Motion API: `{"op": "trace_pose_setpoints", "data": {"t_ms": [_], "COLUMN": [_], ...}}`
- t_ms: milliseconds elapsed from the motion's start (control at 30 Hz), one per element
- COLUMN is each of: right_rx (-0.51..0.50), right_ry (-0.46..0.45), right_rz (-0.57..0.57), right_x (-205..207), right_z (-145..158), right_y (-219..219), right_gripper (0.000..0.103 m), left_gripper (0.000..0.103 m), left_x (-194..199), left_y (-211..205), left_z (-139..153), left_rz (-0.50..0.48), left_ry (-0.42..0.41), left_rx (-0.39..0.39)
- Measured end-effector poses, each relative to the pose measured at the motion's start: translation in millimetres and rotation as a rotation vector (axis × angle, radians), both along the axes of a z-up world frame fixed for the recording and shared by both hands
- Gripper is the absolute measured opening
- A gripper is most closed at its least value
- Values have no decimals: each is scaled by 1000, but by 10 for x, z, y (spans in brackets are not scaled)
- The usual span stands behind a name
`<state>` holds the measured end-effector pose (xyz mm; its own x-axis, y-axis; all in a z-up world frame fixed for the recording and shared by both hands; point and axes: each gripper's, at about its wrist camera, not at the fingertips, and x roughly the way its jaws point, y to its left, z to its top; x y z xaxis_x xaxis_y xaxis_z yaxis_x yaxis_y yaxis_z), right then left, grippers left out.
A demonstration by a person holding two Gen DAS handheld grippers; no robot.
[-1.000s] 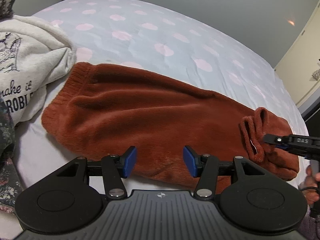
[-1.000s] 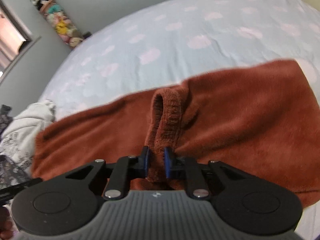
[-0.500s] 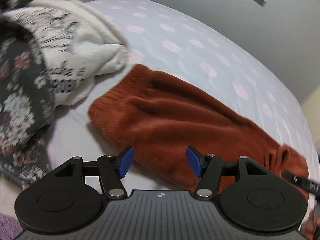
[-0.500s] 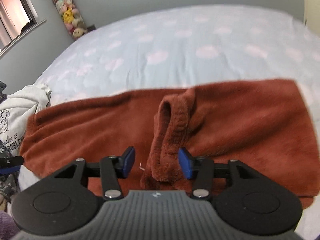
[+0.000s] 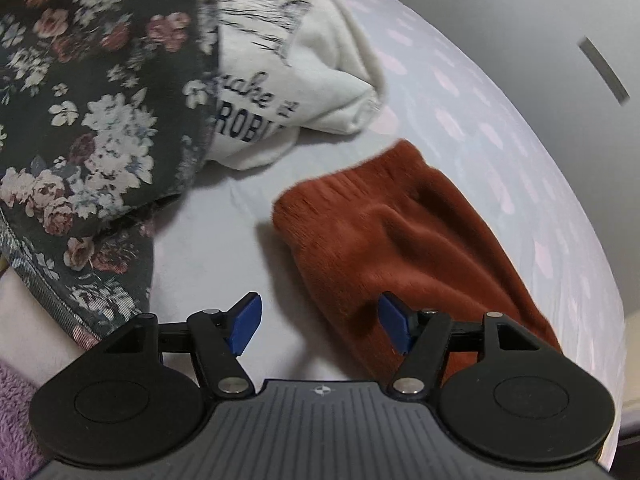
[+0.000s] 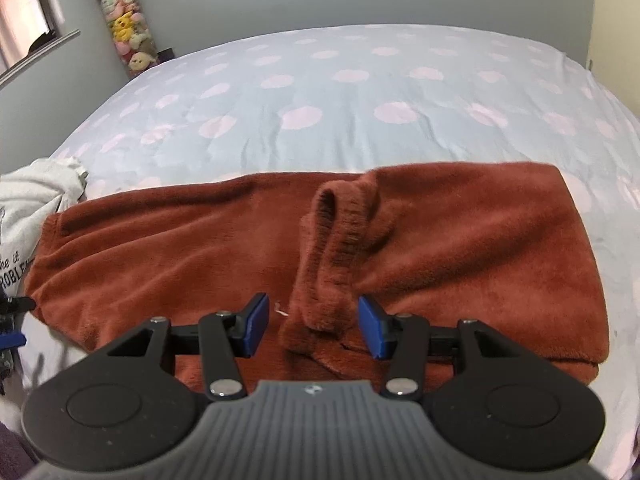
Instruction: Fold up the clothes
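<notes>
the rust-brown fleece garment [image 6: 248, 240] lies stretched across the bed, and both of my grippers hang over its near edge. my right gripper [image 6: 313, 324] has its blue pads spread apart; the garment's ribbed cuff [image 6: 340, 232], folded back onto the body of the fabric, sits in the gap between them, but neither pad presses on it. from that gripper the cuff runs up toward 12 o'clock, and the rest of the fleece spreads flat toward 9 and 3 o'clock, ending in a squared corner at about 2 o'clock.

my left gripper [image 5: 320, 326] is opening, its jaws wide, with nothing pinched. between the pads i see mostly bare sheet; the ribbed end of the garment [image 5: 400, 240] passes just behind my right-hand pad and climbs toward 1 o'clock. its blunt hem sits at about 12 o'clock from the jaws, apart from the other clothes.

farther out, at 11 o'clock in the left view, a white sweatshirt with dark printed lettering [image 5: 280, 92] lies in a heap. a dark floral garment [image 5: 88, 128] overlaps it and fills the 9 to 10 o'clock side. the same white sweatshirt shows at 9 o'clock in the right view, just beside the fleece.

under everything is the pale blue bedsheet with pink spots [image 6: 360, 92]. at 11 o'clock in the right view a tall clear tube of plush toys [image 6: 126, 24] stands by the grey wall.
</notes>
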<state>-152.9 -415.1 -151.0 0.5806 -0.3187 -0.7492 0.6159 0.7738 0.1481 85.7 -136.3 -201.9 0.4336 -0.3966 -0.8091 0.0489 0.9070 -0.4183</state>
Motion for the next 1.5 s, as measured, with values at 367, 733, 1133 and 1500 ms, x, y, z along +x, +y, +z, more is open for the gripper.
{"op": "trace_pose_setpoints", "data": {"t_ms": [367, 733, 1133, 1500], "right_rx": [-39, -46, -50, -12], "right_ry": [44, 108, 108, 40], "right_rz": [87, 136, 174, 111], "right_x": [437, 777, 923, 657], "right_z": [-27, -183, -169, 28], "right_y": [227, 393, 514, 276], "right_gripper": [53, 53, 53, 53], "left_gripper": [63, 59, 19, 18], "left_x": [256, 328, 141, -528], "left_y": [74, 94, -38, -636], "left_z": [-240, -385, -1, 695], "left_rz": [65, 27, -148, -477], "left_ry": [68, 54, -182, -499], "left_rx": [-92, -152, -179, -173]}}
